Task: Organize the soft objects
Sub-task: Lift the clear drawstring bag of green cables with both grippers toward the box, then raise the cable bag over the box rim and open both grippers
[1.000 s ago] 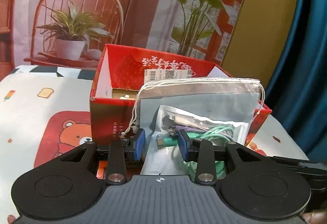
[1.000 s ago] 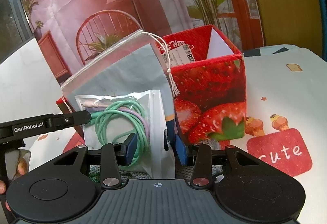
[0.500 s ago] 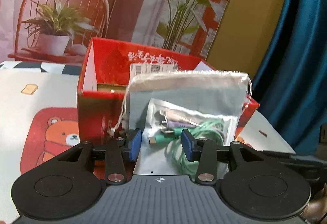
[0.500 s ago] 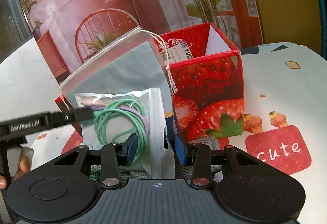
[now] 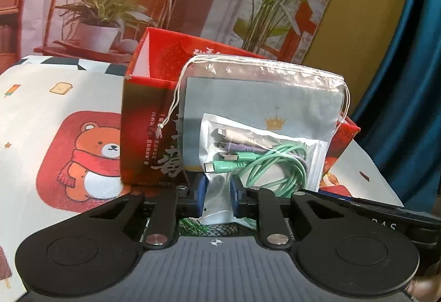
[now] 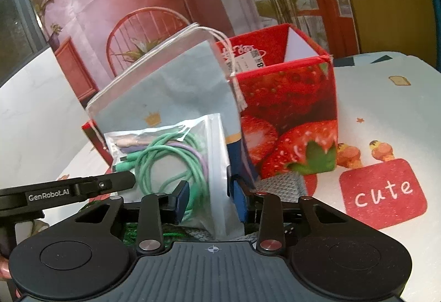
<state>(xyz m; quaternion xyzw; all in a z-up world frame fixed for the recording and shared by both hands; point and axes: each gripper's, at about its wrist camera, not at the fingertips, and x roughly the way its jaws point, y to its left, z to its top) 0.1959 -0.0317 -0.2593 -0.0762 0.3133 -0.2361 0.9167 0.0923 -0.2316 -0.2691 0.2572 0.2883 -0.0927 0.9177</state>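
A clear zip pouch (image 5: pixel 264 161) holds coiled mint-green and lilac charging cables (image 5: pixel 275 164), their plugs lying side by side toward its upper left corner in the left wrist view; the pouch stands upright in front of a pale blue drawstring bag (image 5: pixel 261 106) printed with a small gold crown, whose translucent top hem is threaded with a white cord (image 5: pixel 171 109) ending in a tassel. Both items are held just in front of an open red strawberry-print box (image 6: pixel 289 114), above a tablecloth (image 5: pixel 55 109) printed with a cartoon bear and, in the right wrist view, the word "cute". The left gripper (image 5: pixel 217 194) points forward at the pouch's lower left portion, its blue-padded fingers (image 5: pixel 199 194) drawn in against the plastic on both sides. The right gripper (image 6: pixel 210 198) approaches from the opposite side, level with the first; its blue pads (image 6: pixel 183 197) bracket the pouch's lower right corner, with the left one pressed on the cable coil and the right one at the pouch edge, though firm contact there cannot be confirmed. The left gripper's black body, marked "GenRobot.AI", crosses the lower left of the right wrist view. Beneath the pouch lie knitted grey fabric (image 6: pixel 286 182) and a patch of green textile (image 5: pixel 190 226).
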